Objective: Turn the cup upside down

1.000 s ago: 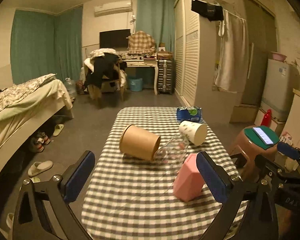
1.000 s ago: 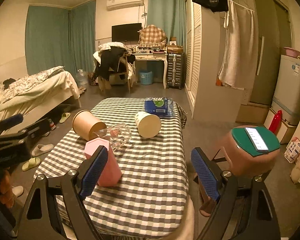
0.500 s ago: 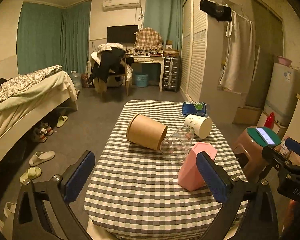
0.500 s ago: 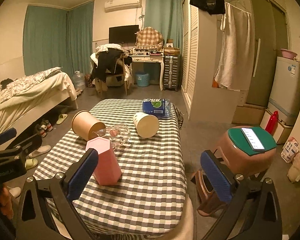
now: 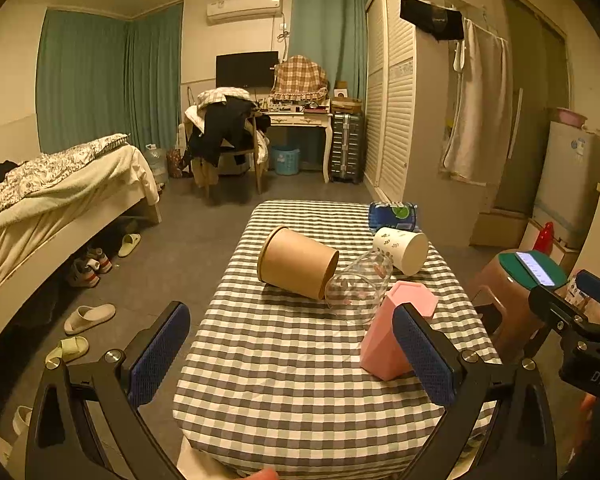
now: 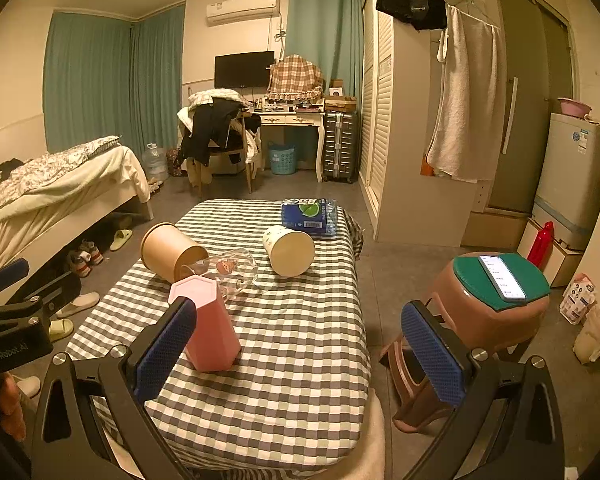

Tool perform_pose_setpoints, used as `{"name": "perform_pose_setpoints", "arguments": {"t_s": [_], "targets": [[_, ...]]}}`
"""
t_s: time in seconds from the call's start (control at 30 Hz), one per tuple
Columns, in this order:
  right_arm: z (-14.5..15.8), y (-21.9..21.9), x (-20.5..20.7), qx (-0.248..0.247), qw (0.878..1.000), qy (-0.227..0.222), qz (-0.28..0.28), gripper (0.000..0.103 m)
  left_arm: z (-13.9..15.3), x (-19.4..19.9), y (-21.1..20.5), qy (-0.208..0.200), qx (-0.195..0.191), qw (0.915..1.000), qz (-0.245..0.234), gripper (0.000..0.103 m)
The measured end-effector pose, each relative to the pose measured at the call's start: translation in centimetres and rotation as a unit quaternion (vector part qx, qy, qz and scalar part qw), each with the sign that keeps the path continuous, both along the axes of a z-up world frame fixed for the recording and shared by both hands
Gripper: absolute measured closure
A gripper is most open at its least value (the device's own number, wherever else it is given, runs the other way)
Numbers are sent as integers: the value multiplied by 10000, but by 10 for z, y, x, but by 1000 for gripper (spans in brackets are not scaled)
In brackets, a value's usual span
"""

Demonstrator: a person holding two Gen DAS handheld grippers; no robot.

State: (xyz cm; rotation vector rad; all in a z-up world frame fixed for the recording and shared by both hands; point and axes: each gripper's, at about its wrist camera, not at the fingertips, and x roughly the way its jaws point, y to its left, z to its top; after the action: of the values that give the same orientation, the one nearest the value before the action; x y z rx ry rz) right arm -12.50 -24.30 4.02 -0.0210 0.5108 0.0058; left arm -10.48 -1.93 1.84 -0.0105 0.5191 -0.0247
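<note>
Looking through the left wrist camera first: the left tool (image 5: 290, 354) hangs over the near end of the tabletop (image 5: 284, 384), fingers spread wide, gripping nothing and touching nothing. The pink cup (image 5: 394, 330) stands on the checked cloth just past the right finger, which covers part of it. Using that pink cup as the anchor, the clear glass (image 5: 358, 286) lies on its side right behind it, touching or nearly so, I can't tell which. The brown paper tub (image 5: 298, 262) is tipped over beyond and left of the pink cup, against the glass. The white paper cup (image 5: 400, 244) lies on its side further back, and the blue pack (image 5: 394, 216) sits at the far edge.

Right wrist camera: the right tool (image 6: 298, 350) is also wide open and empty, off the tabletop's (image 6: 300, 380) right edge. The pink cup (image 6: 208, 324) stands just behind its left finger, apart from it. Right of the pink cup, off the tabletop, there's a brown stool (image 6: 480, 320) with a phone (image 6: 502, 276) on top.
</note>
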Motion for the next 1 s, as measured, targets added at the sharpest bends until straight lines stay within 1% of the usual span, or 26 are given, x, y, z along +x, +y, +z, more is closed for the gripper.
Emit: {"name": "perform_pose_setpoints", "arguments": {"t_s": [1.0], "targets": [[-4, 3, 1, -42, 9999, 103, 4, 0, -1, -1, 3, 21, -3, 10000, 13, 0]]}}
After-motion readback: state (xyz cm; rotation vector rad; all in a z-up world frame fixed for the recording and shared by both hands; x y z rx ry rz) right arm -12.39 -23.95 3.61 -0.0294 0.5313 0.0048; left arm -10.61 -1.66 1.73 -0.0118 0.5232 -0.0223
